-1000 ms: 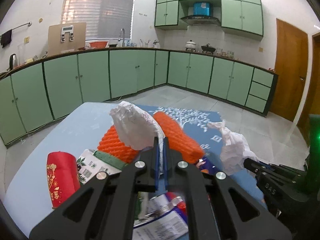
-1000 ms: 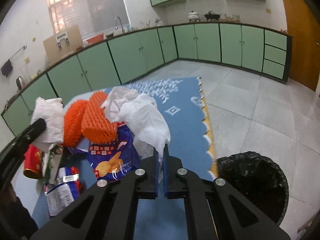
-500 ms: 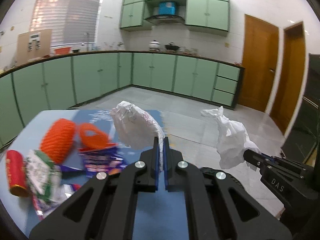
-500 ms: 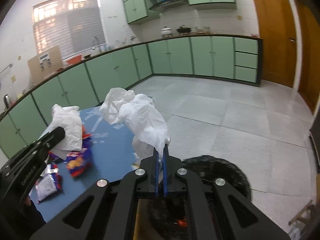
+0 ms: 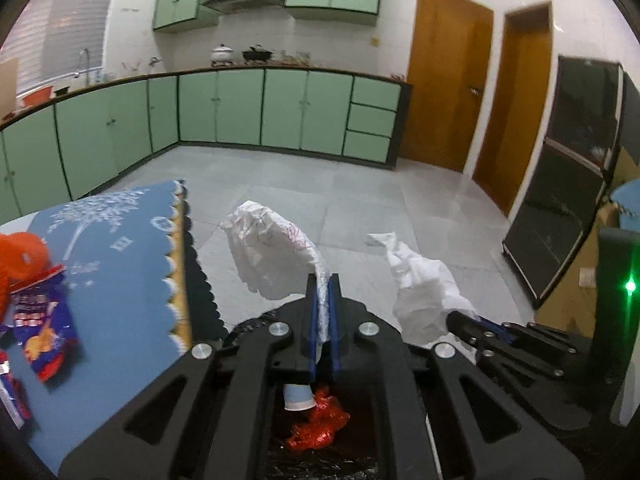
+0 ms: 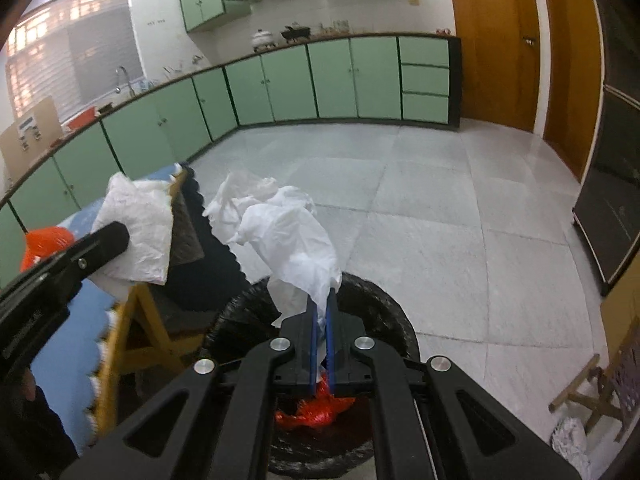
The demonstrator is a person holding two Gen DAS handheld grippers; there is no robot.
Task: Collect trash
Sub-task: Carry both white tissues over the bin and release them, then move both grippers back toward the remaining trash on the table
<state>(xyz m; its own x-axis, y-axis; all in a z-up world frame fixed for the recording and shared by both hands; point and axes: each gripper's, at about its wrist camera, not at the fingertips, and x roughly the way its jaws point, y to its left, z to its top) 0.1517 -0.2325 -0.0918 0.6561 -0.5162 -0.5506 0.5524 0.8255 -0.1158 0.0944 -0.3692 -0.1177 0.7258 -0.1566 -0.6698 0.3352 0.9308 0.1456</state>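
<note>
The left tongs (image 5: 323, 280) pinch a crumpled white paper with red scribbles (image 5: 272, 252), and their jaws are just starting to part with the paper still between them. The right tongs (image 6: 321, 300) are pressed together on a white plastic bag (image 6: 288, 236), which billows up from the tips.

A second ago both tongs hung over the bench among the litter; they have since swung off its edge and now hover over the black-lined trash bin (image 6: 384, 312) on the floor just beside the bench's scalloped edge. That puts both pieces in place for dropping, and the left release looks under way.

Below the tongs, inside the bin, lie a red crumpled wrapper (image 5: 320, 428) and a small blue paper cup (image 5: 298, 396). Back on the bench (image 5: 120, 280), near its left edge, an orange foam net (image 5: 20, 256) and a blue snack packet (image 5: 44, 332) remain, so the collecting is, by my reading, only partly done.
</note>
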